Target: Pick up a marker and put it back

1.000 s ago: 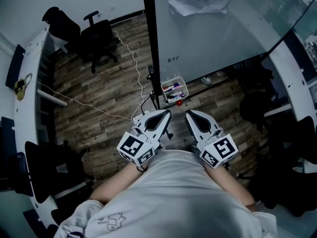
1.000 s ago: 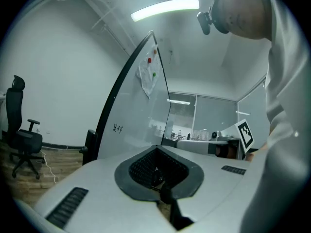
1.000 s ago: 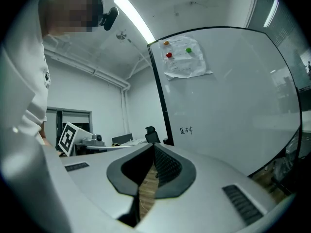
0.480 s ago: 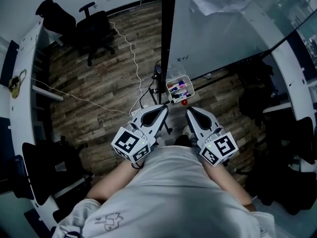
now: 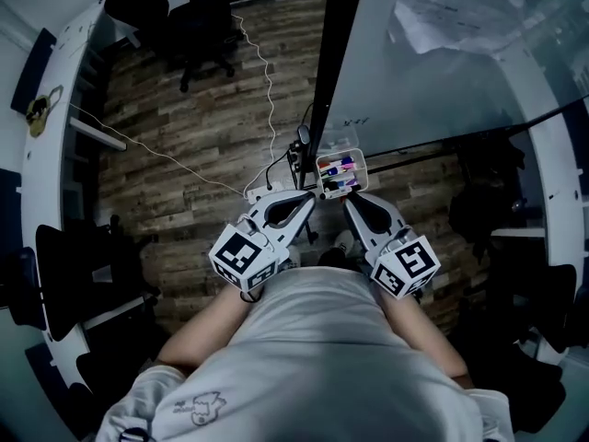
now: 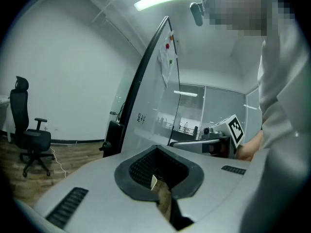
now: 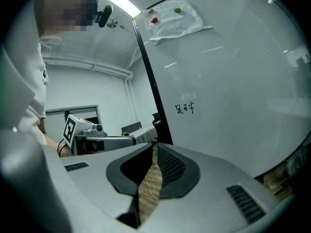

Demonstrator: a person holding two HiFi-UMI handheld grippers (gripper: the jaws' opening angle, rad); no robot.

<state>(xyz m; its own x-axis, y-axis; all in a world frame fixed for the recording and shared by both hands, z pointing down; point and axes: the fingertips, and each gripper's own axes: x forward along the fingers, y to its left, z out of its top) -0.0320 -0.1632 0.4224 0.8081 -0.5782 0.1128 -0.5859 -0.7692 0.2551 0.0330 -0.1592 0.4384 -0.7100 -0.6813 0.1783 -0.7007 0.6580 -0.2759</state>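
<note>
A small clear box (image 5: 340, 172) holding several markers hangs at the foot of the whiteboard (image 5: 433, 63). In the head view both grippers are held side by side close in front of the person's body, just below that box. My left gripper (image 5: 310, 203) is shut with nothing between its jaws; its own view shows the pads meeting at the tip (image 6: 155, 180). My right gripper (image 5: 349, 202) is shut and empty too, its jaws closed to a thin line (image 7: 154, 148). Each gripper shows in the other's view: the right one (image 6: 228, 132), the left one (image 7: 82, 132).
The board's dark post (image 5: 333, 72) stands just left of the marker box. Papers (image 5: 451, 12) are pinned high on the board. A black office chair (image 5: 207, 26) stands far back, and a white cable (image 5: 269, 90) runs across the wood floor. A white desk (image 5: 51, 127) curves along the left.
The person has stepped toward the whiteboard; the marker box now lies just beyond both gripper tips. Both grippers stay shut and empty, held side by side.
</note>
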